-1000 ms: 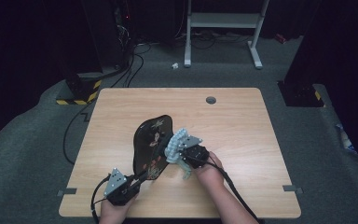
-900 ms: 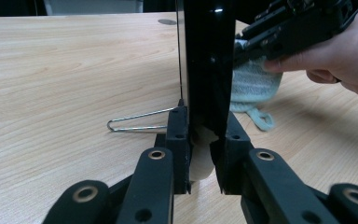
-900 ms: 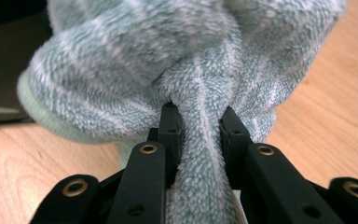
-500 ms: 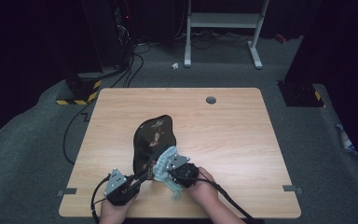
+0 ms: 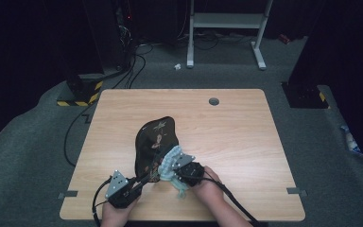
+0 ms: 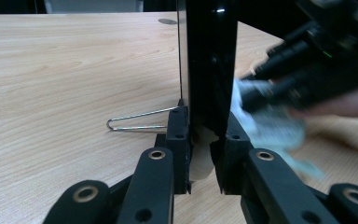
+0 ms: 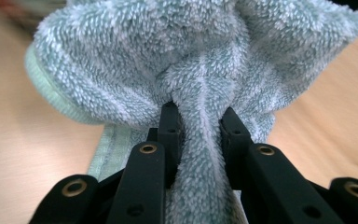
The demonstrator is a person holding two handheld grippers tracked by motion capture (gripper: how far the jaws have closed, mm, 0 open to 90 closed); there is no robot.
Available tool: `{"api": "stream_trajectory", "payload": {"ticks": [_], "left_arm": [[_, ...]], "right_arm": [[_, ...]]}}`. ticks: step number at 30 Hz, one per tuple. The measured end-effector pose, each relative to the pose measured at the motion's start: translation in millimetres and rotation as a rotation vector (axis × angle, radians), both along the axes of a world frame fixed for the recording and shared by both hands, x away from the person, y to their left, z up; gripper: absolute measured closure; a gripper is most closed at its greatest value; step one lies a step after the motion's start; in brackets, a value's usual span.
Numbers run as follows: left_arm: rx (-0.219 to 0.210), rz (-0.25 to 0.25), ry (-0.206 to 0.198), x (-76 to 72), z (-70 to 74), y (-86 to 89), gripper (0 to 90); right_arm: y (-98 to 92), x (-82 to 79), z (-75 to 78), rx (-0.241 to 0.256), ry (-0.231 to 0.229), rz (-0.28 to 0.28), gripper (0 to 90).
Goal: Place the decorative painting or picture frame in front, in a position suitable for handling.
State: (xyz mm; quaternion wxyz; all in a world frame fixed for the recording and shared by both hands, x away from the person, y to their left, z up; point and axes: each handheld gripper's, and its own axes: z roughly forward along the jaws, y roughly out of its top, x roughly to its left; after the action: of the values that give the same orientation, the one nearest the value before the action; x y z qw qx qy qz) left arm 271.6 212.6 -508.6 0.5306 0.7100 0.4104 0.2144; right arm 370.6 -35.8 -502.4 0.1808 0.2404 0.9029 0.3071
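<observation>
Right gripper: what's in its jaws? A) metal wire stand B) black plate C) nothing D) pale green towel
D: in the right gripper view, the right gripper has its jaws pinched on a bunched fold of the pale green towel, while the black plate sits between the jaws of the left gripper.

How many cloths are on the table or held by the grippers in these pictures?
1. A light blue-green fluffy towel is pinched in the right gripper, near the table's front edge, against the black glossy plate that the left gripper holds. Another behind the plate would be hidden.
</observation>
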Motion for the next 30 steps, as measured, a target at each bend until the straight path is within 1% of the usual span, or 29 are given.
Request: {"api": "stream_trajectory", "payload": {"ticks": [2, 5, 6, 8, 10, 12, 14, 16, 19, 23, 24, 25, 26, 27, 28, 30], "left_arm": [[0.0, 0.0, 0.0, 0.0, 0.0, 0.0, 77.9], [0.002, 0.001, -0.002, -0.1, 0.0, -0.4, 77.9], [0.005, 0.001, -0.002, -0.1, 0.1, -0.4, 77.7], [0.005, 0.001, -0.002, 0.1, -0.1, -0.7, 77.5], [0.003, 0.002, -0.001, 0.3, -0.3, -0.7, 77.3], [0.002, 0.003, -0.001, 0.2, -0.4, -0.8, 77.3], [-0.002, 0.007, 0.001, 0.0, -0.4, -1.0, 77.4], [-0.003, 0.009, 0.003, -0.1, -0.3, -0.8, 77.6], [0.003, 0.008, 0.001, -0.2, -0.1, -0.7, 77.7], [-0.002, 0.008, 0.003, -0.1, -0.5, -0.4, 77.8], [-0.002, 0.008, 0.003, -0.1, -0.5, -0.4, 77.9], [-0.003, 0.007, 0.003, 0.0, -0.6, -0.3, 77.9], [-0.003, 0.007, 0.003, 0.0, -0.6, -0.2, 77.9], [-0.003, 0.007, 0.004, 0.1, -0.5, -0.1, 77.9], [-0.003, 0.007, 0.004, 0.1, -0.5, -0.1, 77.8], [-0.002, 0.008, 0.005, -0.1, -0.3, -0.4, 77.8]], "right_arm": [[-6.2, 12.5, 0.9, -0.002, 0.0, -0.051, 74.8], [-12.3, 28.8, 2.3, -0.009, -0.003, -0.101, 74.9], [-13.8, 36.0, 4.2, -0.013, 0.001, -0.128, 74.9], [-13.3, 38.0, 5.1, -0.02, -0.001, -0.13, 74.9], [-9.9, 41.5, 7.4, -0.043, -0.011, -0.139, 74.9], [-7.2, 43.1, 7.7, -0.057, -0.005, -0.129, 74.9], [-5.7, 41.9, 6.9, -0.063, 0.018, -0.122, 74.9], [-3.5, 37.8, 5.3, -0.08, 0.041, -0.105, 74.8], [0.1, 26.9, 4.1, -0.089, 0.057, -0.058, 74.8], [6.2, 3.3, 3.1, -0.071, 0.066, 0.02, 74.8], [10.0, -9.2, 1.6, -0.059, 0.07, 0.058, 74.8], [10.0, -9.2, 1.6, -0.059, 0.07, 0.058, 74.8], [12.1, -15.1, 0.9, -0.059, 0.066, 0.073, 74.8], [15.6, -25.6, 0.0, -0.058, 0.063, 0.097, 74.7], [15.6, -25.6, 0.0, -0.058, 0.063, 0.097, 74.7], [17.1, -31.7, -0.2, -0.064, 0.048, 0.109, 74.5]]}}
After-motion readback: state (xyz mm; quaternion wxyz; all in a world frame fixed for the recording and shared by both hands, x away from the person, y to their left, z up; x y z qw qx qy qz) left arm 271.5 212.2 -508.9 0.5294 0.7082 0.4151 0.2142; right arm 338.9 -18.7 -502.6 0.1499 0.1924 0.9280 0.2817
